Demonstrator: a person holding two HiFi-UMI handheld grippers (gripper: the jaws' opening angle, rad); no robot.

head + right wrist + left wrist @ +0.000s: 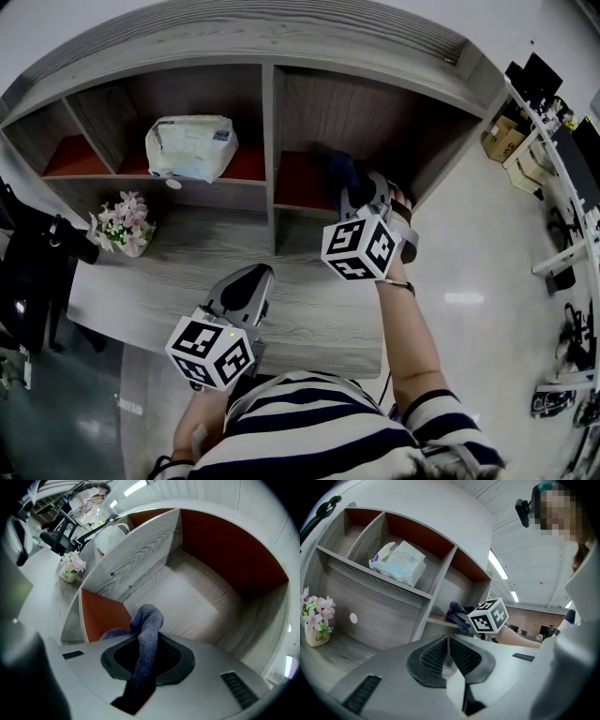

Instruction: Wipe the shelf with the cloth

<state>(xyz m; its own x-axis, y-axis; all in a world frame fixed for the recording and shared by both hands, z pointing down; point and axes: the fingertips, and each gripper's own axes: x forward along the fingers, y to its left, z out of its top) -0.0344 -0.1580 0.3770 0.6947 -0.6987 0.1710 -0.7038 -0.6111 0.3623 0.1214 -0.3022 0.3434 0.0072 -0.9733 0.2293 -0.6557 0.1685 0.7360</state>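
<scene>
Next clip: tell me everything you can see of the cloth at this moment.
The cloth is dark blue-grey with a nubby, towel-like weave. It is bunched into a thick fold and pinched between the jaws of the right tool, which are shut on it. Its free end pokes past the jaws into the right compartment of the shelf, above the pale wood-grain floor. Whether it touches that floor cannot be told.

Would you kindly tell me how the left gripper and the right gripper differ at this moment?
The left gripper is shut on nothing; the right gripper is shut on the blue cloth. The left gripper hangs above the desk; the right gripper reaches into the right shelf compartment. Both have their jaws together.
</scene>
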